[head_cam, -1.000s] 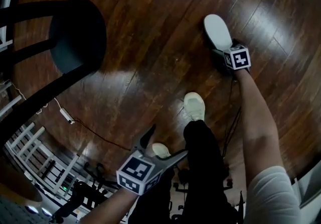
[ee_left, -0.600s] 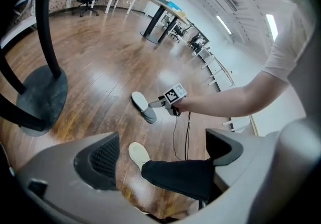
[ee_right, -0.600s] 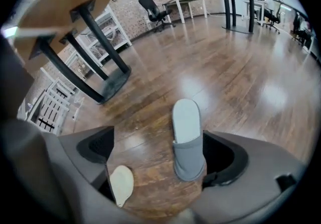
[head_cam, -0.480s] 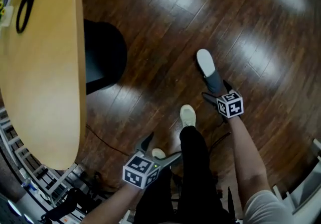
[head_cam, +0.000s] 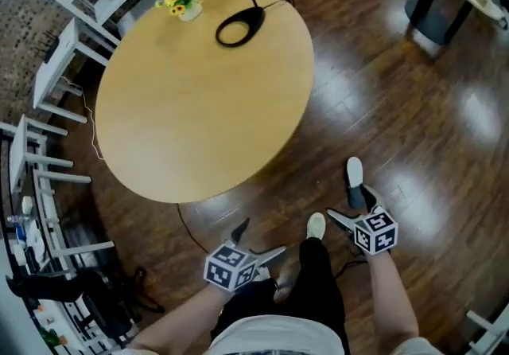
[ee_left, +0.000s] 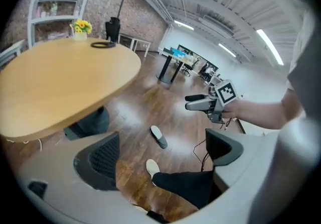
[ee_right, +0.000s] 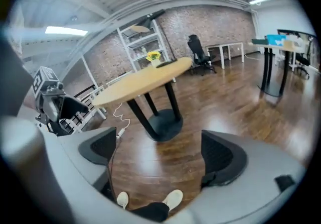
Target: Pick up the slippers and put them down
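Both claws empty: left gripper (head_cam: 256,239) has its jaws spread wide, with only floor and the person's leg between them. Right gripper (head_cam: 352,208) is spread too, nothing pinched. One slipper (head_cam: 355,180) lies flat on the wooden floor (head_cam: 413,130), sole down, near the person's shoe (head_cam: 316,225). The left gripper view shows it well below the right gripper, apart from it. I see no second slipper. Risks I'd flag: the foot is near, so a step forward could kick the slipper, and bending for it could bump the nearby round table (head_cam: 159,146)
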